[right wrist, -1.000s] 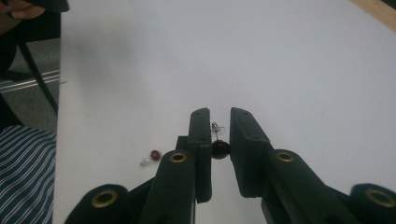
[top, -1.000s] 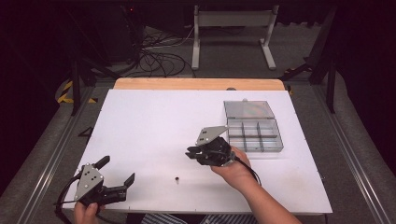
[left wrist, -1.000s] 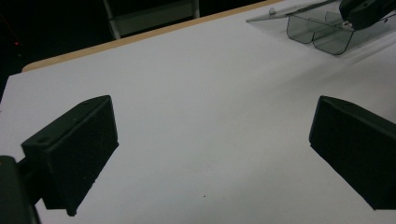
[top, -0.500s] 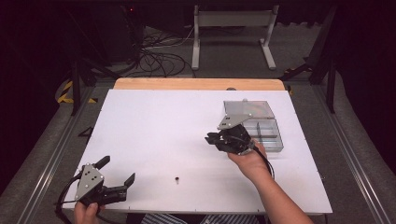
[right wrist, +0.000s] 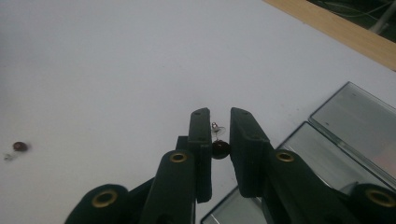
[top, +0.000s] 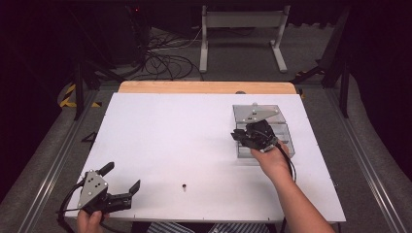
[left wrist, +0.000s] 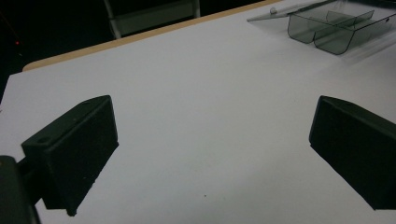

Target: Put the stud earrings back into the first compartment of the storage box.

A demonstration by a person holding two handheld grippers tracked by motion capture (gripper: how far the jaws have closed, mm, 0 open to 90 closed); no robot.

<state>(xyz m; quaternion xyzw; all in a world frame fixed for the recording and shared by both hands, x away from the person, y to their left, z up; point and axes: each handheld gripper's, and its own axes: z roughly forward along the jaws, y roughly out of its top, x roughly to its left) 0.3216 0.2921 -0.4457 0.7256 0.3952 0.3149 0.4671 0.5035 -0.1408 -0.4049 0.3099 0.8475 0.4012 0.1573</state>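
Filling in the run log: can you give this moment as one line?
right tongs: shut on dark bead | over clear compartment box | left tongs: open, nothing held | second bead: on table

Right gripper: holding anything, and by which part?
Yes. The right gripper pinches a small dark bead by its round body; its thin wire end pokes up between the jaws.
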